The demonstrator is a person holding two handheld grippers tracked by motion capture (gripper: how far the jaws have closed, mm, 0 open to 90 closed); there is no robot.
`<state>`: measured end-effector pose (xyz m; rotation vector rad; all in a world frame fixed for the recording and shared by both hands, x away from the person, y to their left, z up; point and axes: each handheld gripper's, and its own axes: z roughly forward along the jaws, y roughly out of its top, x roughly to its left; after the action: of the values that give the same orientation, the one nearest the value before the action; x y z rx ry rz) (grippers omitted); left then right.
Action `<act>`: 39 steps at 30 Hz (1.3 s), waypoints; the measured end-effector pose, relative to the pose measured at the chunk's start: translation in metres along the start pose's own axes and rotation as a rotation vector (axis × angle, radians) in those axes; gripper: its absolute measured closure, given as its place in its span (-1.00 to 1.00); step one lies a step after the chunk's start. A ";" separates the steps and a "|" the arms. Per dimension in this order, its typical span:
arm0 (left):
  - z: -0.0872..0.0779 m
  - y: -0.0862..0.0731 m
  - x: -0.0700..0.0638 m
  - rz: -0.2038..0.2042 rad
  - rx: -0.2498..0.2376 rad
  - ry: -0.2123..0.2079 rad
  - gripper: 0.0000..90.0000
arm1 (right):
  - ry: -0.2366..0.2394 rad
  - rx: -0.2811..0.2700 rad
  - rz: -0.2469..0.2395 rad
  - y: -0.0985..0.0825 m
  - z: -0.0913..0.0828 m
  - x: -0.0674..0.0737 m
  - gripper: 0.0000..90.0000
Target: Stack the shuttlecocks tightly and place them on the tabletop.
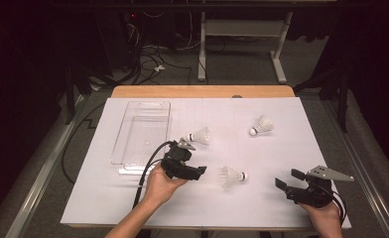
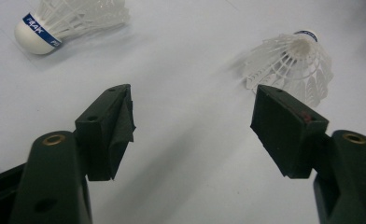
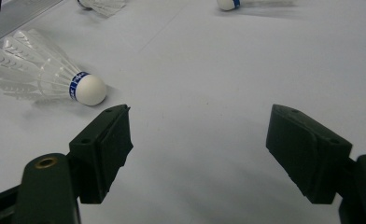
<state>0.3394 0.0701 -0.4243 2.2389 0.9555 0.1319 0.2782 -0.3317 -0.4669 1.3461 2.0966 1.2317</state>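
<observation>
While both tools stand wide open and empty, the left gripper (image 1: 198, 170) is the closer one to the white feathered shuttlecock with a blue-banded cork (image 1: 232, 176), which lies just to its right on the white table sheet (image 1: 262, 208). Its long axis runs left to right, cork pointing right toward the right gripper (image 1: 287, 179), feathers facing the left one.

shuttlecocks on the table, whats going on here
A person holds a gripper in each hand over a white-covered table. Three shuttlecocks lie loose: one mid-table, one by the clear tray, one farther back. The left gripper and the right gripper are open, holding nothing. The clear tray holds no shuttlecock.
</observation>
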 end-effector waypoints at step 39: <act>-0.019 -0.046 0.005 -0.048 -0.027 -0.004 -0.26 | -0.005 0.003 0.001 0.000 0.000 0.001 -0.50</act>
<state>0.3090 0.1065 -0.4400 2.1887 0.9992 0.1183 0.2779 -0.3307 -0.4666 1.3498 2.0951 1.2245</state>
